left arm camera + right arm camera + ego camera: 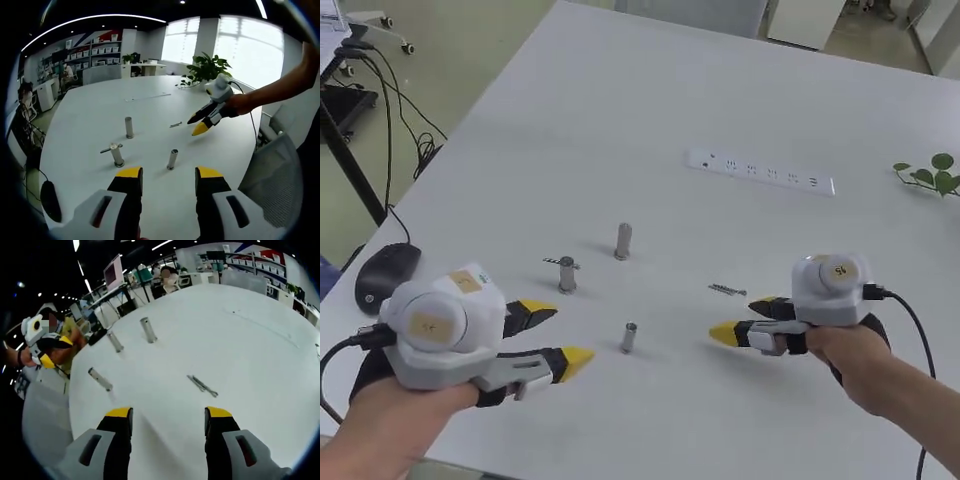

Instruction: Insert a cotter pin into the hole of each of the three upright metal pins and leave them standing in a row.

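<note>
Metal pins [629,337] stand on the white table [620,100]. A thin cotter pin [727,290] lies flat near the right gripper [735,317]. It and the left gripper [565,333] have jaws apart, holding nothing. The flat little pin could slip when pinched, or a bump could tip a standing one.

The worktop [720,90] is plain white, and the metal pins [623,240] on it are dull silver-grey. The left hand-held gripper [560,333] and right hand-held gripper [740,318] have pale grey bodies and black jaws tipped yellow.
</note>
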A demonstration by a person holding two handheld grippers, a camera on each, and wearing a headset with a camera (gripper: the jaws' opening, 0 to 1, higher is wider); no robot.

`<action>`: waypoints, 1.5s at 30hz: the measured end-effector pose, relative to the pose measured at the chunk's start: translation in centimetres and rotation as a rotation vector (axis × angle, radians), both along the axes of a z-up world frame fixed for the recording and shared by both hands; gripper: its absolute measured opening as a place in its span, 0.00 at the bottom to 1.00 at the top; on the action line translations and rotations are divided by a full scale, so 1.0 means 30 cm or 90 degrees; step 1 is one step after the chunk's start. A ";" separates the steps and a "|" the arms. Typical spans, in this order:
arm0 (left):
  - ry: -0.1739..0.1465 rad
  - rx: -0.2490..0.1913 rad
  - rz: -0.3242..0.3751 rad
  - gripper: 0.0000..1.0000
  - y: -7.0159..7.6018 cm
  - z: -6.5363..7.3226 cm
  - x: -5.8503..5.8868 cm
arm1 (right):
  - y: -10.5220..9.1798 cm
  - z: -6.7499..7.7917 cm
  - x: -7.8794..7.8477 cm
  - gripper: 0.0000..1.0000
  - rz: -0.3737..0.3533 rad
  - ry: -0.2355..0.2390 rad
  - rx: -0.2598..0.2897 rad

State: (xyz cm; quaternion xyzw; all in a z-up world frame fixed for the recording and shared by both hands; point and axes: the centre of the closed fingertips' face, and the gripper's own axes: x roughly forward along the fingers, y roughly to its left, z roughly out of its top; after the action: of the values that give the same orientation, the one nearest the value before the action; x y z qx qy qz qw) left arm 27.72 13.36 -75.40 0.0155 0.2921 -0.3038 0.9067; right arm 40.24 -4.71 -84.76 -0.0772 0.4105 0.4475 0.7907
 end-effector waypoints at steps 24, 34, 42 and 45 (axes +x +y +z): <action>0.008 -0.014 0.016 0.40 0.032 0.017 -0.006 | 0.064 -0.032 0.063 0.60 0.034 0.014 -0.016; 0.014 -0.019 0.017 0.40 0.027 0.007 -0.016 | 0.063 -0.021 0.059 0.53 0.103 -0.008 -0.070; 0.019 -0.023 0.020 0.39 0.030 0.001 -0.024 | 0.051 -0.021 0.062 0.42 0.144 -0.026 -0.108; 0.019 -0.023 0.020 0.39 0.031 0.001 -0.025 | 0.043 -0.025 0.077 0.36 0.153 -0.032 -0.124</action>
State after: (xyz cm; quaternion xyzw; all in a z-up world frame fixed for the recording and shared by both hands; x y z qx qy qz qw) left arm 26.97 14.30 -75.39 -0.0098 0.3004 -0.2951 0.9070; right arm 42.55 -3.43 -85.49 -0.2138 0.4196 0.4950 0.7302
